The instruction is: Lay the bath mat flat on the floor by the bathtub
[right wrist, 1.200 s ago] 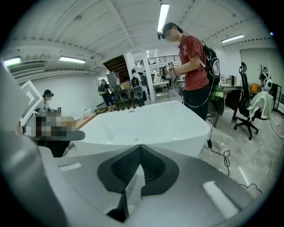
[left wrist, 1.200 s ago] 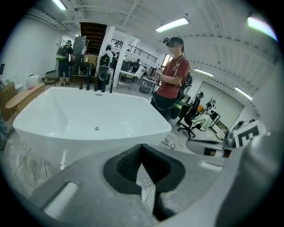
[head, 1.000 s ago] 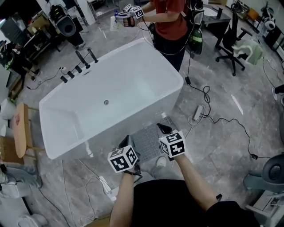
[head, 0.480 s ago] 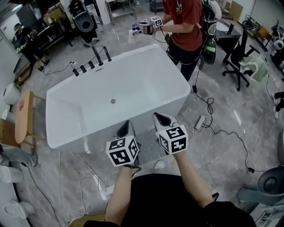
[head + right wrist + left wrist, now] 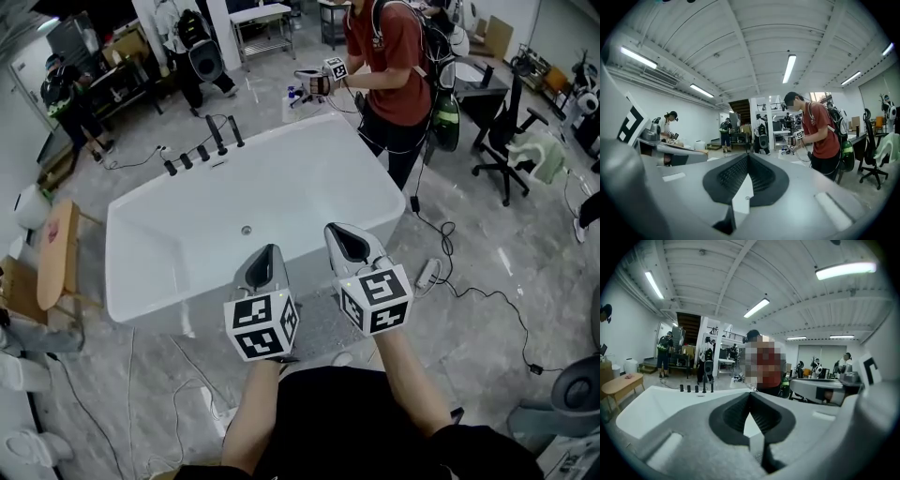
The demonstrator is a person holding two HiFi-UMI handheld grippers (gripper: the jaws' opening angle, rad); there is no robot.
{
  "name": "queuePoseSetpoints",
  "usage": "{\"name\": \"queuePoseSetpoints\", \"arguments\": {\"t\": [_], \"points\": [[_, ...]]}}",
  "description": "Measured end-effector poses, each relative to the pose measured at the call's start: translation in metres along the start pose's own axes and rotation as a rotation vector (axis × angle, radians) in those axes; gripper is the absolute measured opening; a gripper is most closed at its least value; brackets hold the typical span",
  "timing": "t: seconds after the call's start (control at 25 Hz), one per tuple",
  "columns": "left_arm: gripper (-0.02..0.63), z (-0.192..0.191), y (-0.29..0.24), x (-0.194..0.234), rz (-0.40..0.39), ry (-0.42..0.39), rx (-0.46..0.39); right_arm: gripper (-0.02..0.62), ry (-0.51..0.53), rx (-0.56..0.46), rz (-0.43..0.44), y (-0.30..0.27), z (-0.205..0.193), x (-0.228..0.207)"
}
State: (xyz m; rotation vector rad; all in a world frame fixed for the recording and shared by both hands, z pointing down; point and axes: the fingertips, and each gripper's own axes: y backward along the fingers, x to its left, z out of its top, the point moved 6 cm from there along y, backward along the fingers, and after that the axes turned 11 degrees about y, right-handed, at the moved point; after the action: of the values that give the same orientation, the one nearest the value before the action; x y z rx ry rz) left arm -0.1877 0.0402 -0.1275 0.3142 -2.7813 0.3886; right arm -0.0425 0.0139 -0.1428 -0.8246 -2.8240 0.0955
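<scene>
The bath mat (image 5: 321,326), grey and textured, lies on the floor right beside the near long side of the bathtub (image 5: 281,187). Most of it is hidden behind the two grippers, and the part that shows looks flat.

The left gripper (image 5: 266,253) hangs above the bathtub's near rim. Its jaws are pressed together with nothing between them, and its own view shows the tips meeting over the white basin. The right gripper (image 5: 349,234) is just beside it, also over the near rim, with its jaws likewise closed on nothing. Neither touches the mat.

Black taps (image 5: 202,150) stand on the bathtub's far left rim. A person in a red shirt (image 5: 389,56) stands at the bathtub's far corner. A power strip (image 5: 427,272) lies on the floor off its near right corner, and a wooden bench (image 5: 54,253) stands at its left end.
</scene>
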Motion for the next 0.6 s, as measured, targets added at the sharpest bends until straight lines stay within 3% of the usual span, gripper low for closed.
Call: {"name": "queuePoseSetpoints", "arguments": {"t": [0.16,0.6], "points": [[0.005,0.014,0.000,-0.013,-0.006,-0.033,-0.044,0.008,-0.002,-0.035,0.018,0.005,0.010,-0.003],[0.005,0.018,-0.002,-0.031,-0.026,-0.046,-0.059,0.006,0.007,-0.046,0.063,0.009,0.013,-0.009]]}}
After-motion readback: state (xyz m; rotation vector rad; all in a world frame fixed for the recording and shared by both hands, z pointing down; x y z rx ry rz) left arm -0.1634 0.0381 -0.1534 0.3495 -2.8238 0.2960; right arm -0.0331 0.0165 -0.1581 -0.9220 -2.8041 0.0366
